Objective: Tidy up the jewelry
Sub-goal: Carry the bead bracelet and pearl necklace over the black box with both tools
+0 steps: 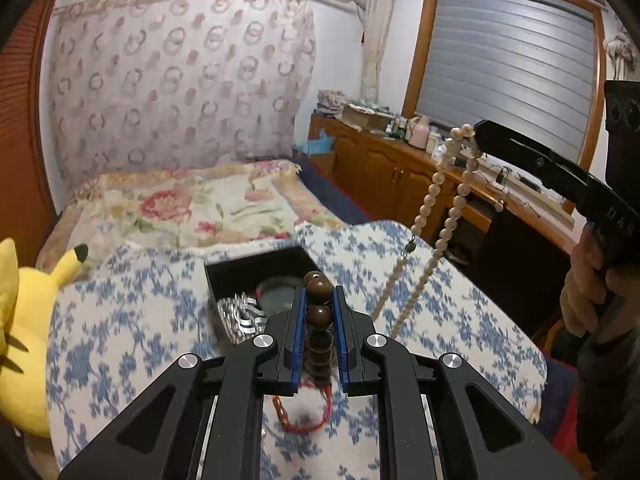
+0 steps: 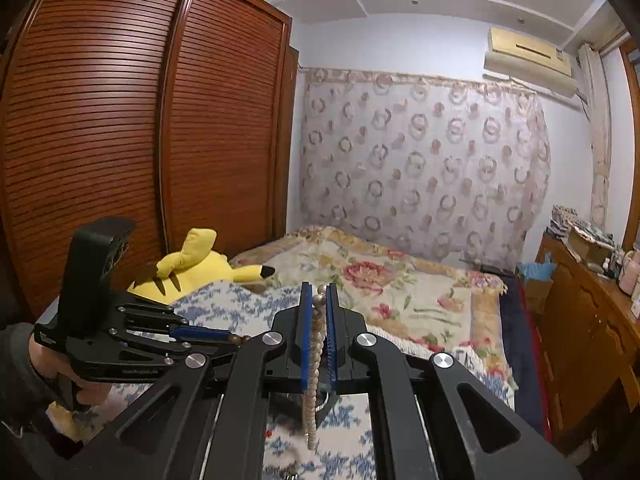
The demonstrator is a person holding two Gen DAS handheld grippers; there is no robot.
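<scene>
The left gripper [image 1: 319, 300] pinches a brown bead bracelet [image 1: 319, 290] above the black box [image 1: 256, 266]. The right gripper [image 2: 319, 300] clamps a dangling pearl necklace [image 2: 314, 364].

A box [image 1: 256, 268] sits mid-bed [image 1: 120, 320]; plush [image 1: 28, 320] at the bed's left edge, cabinet [image 1: 400, 176] beyond its right edge, string [image 1: 304, 416] before the box.

The hanging pearl necklace [image 1: 436, 200] crosses the way to the black box [image 1: 256, 268].

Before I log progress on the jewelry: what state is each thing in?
Left gripper: shut on brown bead bracelet, lifted.
Right gripper: shut on pearl necklace, dangling.
Black box: open, holding jewelry.
Red cord bracelet: lying on bedspread.
</scene>
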